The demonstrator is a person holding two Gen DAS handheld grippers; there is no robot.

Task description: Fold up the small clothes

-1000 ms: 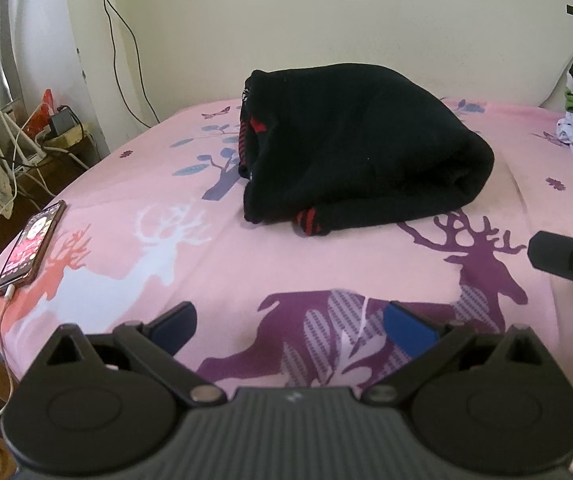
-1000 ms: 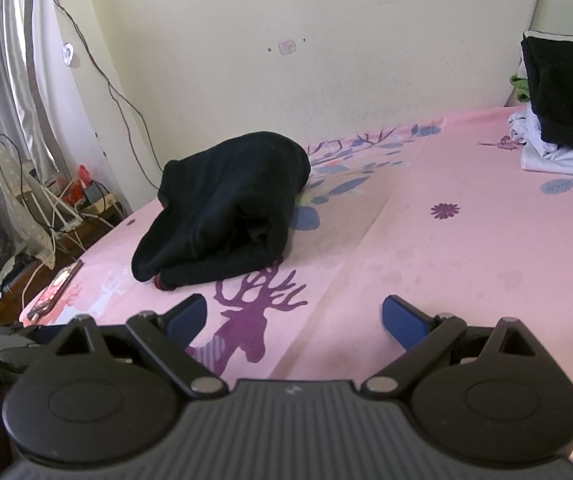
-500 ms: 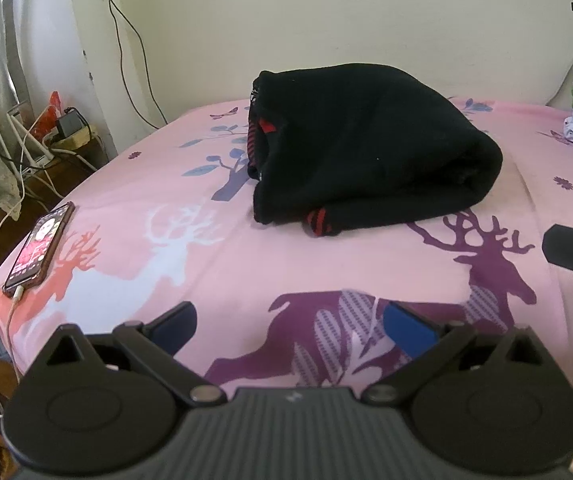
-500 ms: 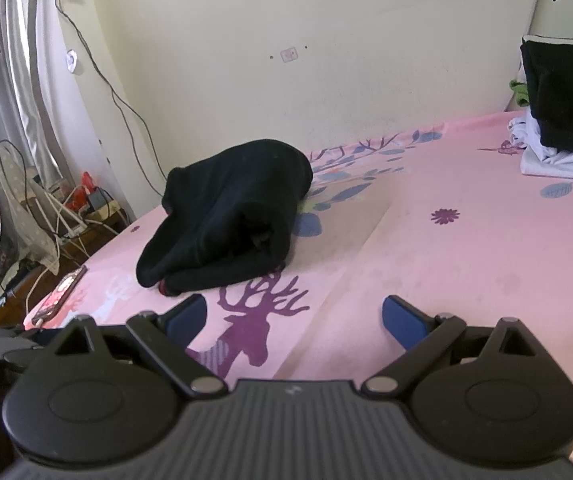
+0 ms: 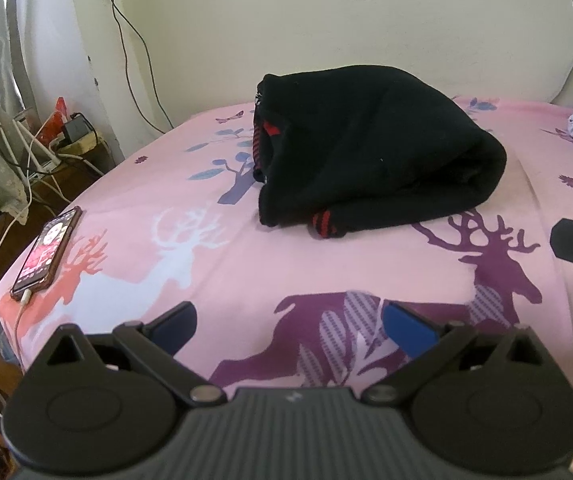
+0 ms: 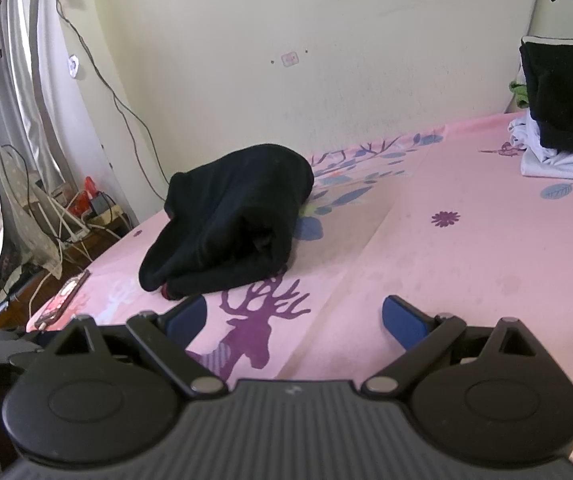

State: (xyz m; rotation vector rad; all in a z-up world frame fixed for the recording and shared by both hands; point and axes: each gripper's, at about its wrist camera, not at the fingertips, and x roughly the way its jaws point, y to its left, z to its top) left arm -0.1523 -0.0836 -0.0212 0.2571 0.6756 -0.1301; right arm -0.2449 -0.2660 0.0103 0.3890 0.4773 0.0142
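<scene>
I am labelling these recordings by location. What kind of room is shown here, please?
Most likely a home bedroom. A bed with a pink deer-print sheet stands against a plain wall, a folded black garment lies on it, and a phone is charging at its edge.

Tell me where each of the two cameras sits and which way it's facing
Left wrist: on the left gripper, low over the bed, facing the black garment and wall; its own open fingers show.
Right wrist: on the right gripper, further right, facing the garment's other side; its open fingers show.
Shared: the garment, a phone at the bed's edge, stacked clothes.
</scene>
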